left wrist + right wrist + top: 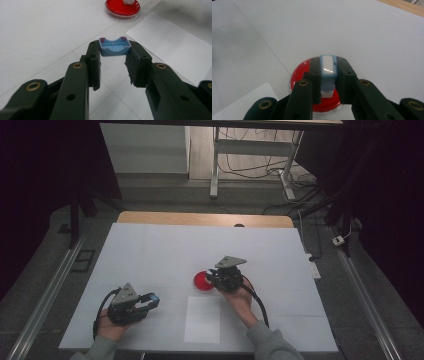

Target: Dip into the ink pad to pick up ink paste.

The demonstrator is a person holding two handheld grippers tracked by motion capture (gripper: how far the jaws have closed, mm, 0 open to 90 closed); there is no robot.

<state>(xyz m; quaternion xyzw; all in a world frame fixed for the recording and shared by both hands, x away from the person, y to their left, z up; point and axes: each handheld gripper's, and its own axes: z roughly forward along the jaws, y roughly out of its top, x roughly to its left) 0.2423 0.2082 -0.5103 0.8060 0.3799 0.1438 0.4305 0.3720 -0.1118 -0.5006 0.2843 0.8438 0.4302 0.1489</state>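
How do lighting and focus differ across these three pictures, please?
High view: dim, dark corners, the white table sheet evenly lit. Left gripper view: the blue plastic cap sharp, the near jaws soft. Right gripper view: glare on the blue-and-white block over the red round dish.

Red dish [299, 75] partly behind tongs [328, 67]

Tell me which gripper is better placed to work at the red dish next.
Right, probably. The right gripper, shut on a pale blue piece, is directly over the red dish. The left gripper, holding a blue cap, is farther off.
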